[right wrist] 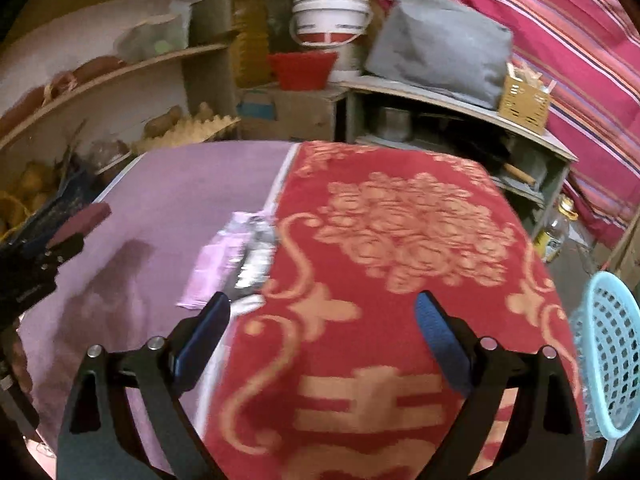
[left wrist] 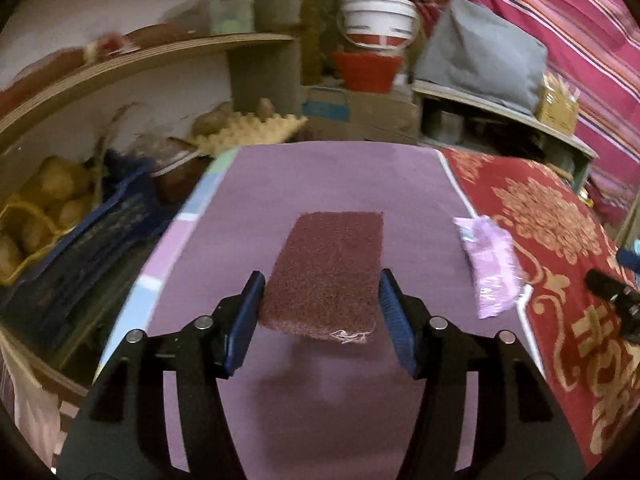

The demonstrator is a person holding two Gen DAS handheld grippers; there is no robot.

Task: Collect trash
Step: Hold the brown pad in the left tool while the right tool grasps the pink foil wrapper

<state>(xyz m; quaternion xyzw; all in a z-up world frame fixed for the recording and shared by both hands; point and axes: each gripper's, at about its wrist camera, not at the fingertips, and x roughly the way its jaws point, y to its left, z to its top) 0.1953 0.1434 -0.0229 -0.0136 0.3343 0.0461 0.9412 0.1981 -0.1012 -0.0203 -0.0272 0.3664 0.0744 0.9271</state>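
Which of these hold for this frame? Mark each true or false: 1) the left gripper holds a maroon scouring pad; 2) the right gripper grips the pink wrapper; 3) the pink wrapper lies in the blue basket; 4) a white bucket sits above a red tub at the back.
1. True. The left gripper is closed on the maroon scouring pad, which is lifted off the purple mat.
2. False. The right gripper is open with nothing between its fingers.
3. False. The pink wrapper lies on the purple mat beside the red patterned cloth; the blue basket stands apart on the right.
4. True. The white bucket sits above the red tub.
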